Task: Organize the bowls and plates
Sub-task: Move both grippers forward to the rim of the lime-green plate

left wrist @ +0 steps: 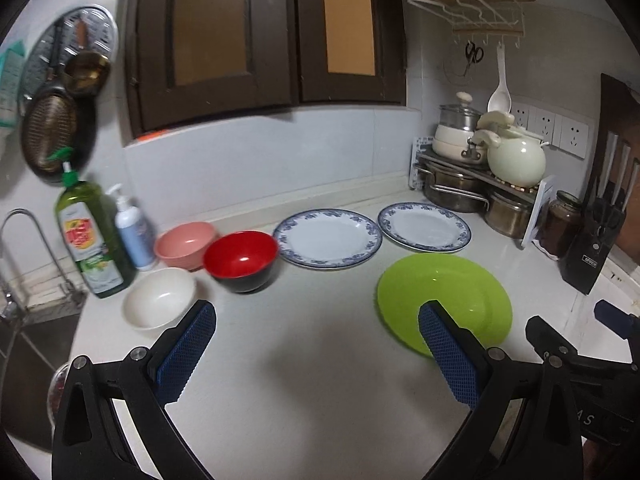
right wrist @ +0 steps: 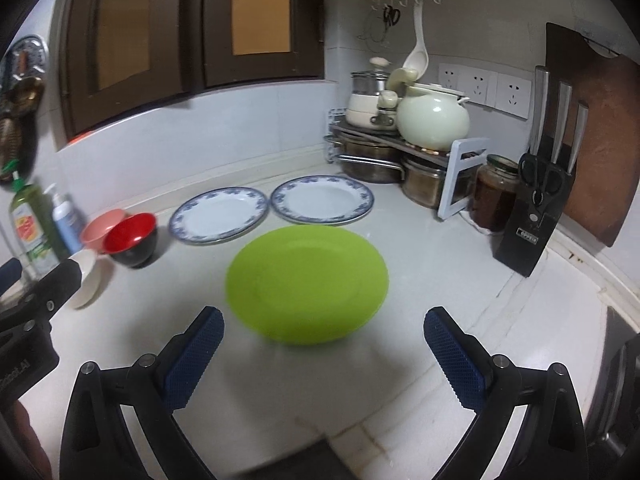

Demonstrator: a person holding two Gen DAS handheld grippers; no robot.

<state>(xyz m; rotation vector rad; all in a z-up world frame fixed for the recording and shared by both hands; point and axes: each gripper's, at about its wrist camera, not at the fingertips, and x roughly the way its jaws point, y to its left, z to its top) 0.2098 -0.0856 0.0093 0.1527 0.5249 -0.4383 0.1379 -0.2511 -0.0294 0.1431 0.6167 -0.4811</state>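
Bowls [left wrist: 240,260] empty, green plate [right wrist: 306,284] bare, countertop [left wrist: 300,360]

Ahead of the left gripper [left wrist: 316,316], jaws wide apart, bare white counter [left wrist: 312,344] runs toward 12 o'clock up to the two blue-rimmed plates [left wrist: 328,237] [left wrist: 425,225]; at 10 o'clock the red bowl [left wrist: 241,260], pink bowl [left wrist: 186,244] and white bowl [left wrist: 160,297] crowd together, soap bottles [left wrist: 90,236] just behind them; the green plate [left wrist: 452,300] lies at 2 o'clock; past it a pot rack [left wrist: 476,176], jar [left wrist: 560,222] and knife block [left wrist: 596,236] wall off the corner; counter lies bare between the right gripper [right wrist: 323,318] and the green plate
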